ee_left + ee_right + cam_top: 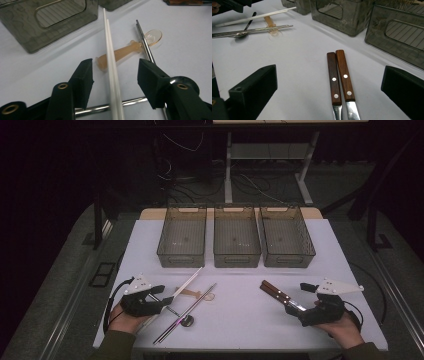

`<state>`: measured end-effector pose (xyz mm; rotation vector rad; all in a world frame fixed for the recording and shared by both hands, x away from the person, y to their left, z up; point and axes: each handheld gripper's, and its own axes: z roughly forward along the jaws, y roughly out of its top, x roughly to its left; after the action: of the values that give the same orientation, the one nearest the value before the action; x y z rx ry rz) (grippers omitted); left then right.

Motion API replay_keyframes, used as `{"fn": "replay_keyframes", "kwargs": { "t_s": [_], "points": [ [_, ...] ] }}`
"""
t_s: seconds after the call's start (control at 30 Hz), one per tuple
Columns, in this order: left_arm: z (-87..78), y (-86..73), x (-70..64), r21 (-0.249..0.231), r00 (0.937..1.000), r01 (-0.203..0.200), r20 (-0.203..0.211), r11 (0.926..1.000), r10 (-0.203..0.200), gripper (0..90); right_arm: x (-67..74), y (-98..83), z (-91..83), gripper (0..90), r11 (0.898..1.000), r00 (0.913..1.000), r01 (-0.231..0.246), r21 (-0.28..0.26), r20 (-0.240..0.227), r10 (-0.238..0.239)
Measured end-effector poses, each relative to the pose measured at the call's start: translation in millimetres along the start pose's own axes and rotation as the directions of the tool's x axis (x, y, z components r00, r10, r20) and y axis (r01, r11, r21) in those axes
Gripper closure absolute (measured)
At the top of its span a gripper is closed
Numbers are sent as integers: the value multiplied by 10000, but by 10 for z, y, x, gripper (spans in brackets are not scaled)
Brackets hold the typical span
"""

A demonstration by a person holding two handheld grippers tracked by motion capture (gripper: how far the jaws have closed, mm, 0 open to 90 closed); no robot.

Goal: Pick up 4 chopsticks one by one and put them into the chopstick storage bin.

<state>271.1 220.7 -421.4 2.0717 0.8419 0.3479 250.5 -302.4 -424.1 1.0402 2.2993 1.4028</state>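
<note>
The left tongs [113,75] stand half open around a pair of white chopsticks [111,62], whose long axis runs straight away from the jaws toward the left bin [30,37]; the pads are not touching them. No earlier state is told here. The left gripper view shows, just beyond the jaws, a pale amber spoon [125,52] lying crosswise under the sticks and a steel chopstick [145,42] beside the right jaw. The high view shows three bins [237,242] in a row. The right tongs [329,95] gape wide, gripping nothing, with two wooden-handled knives [339,77] between the jaws, handles pointing away.
</note>
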Motion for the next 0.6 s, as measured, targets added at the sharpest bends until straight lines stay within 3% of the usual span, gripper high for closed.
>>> {"fn": "replay_keyframes", "kwargs": {
  "t_s": [0.37,0.6],
  "points": [
    [-62,-71,2,147,9998,-20,-197,9999,23,637,4,-4,14,7,10000,10000,37,57,28,-37],
    [-24,-76,5,325,9999,16,-108,9995,-13,712,3,-5,26,7,10000,10000,44,63,45,-45]
  ]
}}
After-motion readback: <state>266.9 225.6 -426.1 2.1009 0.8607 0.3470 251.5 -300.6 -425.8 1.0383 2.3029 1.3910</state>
